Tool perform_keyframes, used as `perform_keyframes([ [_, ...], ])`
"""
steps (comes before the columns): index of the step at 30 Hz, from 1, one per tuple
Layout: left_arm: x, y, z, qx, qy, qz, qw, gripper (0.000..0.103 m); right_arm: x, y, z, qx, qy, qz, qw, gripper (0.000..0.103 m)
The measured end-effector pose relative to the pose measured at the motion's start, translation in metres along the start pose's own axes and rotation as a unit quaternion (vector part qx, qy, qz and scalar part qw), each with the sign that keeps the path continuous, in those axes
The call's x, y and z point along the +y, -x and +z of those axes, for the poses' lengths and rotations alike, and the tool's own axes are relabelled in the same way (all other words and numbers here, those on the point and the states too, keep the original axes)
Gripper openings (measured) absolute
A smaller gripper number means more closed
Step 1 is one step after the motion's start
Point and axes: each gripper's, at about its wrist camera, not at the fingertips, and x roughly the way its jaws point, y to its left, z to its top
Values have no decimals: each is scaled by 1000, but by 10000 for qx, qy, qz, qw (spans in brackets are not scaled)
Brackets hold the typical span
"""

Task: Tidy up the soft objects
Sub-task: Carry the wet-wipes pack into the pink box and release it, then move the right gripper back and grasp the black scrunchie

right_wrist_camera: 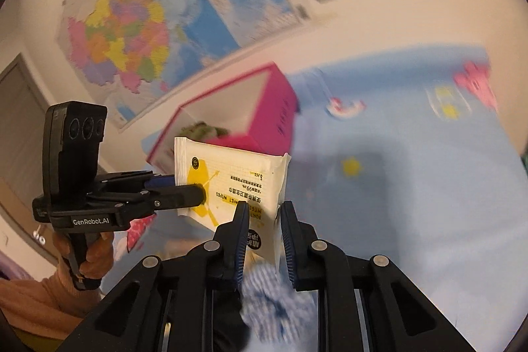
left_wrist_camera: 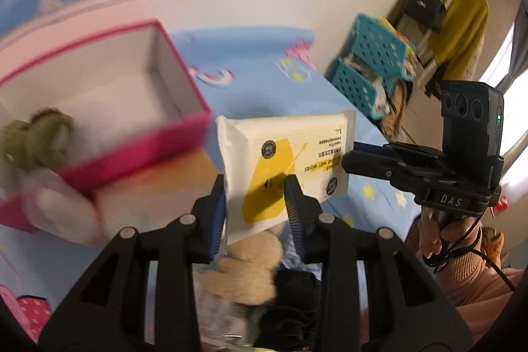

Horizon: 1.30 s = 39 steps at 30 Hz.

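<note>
On blue star-print tabletop point(right_wrist_camera: 412, 220) | pink box point(right_wrist_camera: 264, 108) | wall map point(right_wrist_camera: 125, 32)

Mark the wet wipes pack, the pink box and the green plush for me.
wet wipes pack point(left_wrist_camera: 283, 154): left wrist view, on its printed front face.
pink box point(left_wrist_camera: 138, 150): left wrist view, on its near outer wall.
green plush point(left_wrist_camera: 36, 137): left wrist view, on its body, at the box's near-left corner.

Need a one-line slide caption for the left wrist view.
Both grippers, left gripper and right gripper, hold a wet wipes pack beside the open pink box.
</note>
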Motion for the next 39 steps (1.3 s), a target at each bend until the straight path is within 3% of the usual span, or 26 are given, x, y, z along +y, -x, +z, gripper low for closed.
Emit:
perform_keyframes([
  [10,71,31,43,-349,620,422,9966,37,40,-63,74,45,579,284,9979,19],
  [22,134,-3,58,61,1385,428,9894,37,35,-133,100,616,585,11,9964,21],
  [28,145,-27,58,388,1511,741,9850,40,34,-144,100,784,584,-220,9950,22],
  [30,146,-33,58,495,1507,767,9843,40,34,-143,101,762,568,-415,9946,32],
  [33,143,-33,59,426,1472,818,9848,40,39,-138,100,652,653,-530,9943,45],
  [39,129,-19,53,177,1222,983,9875,42,46,-122,96,486,736,-265,9957,45],
])
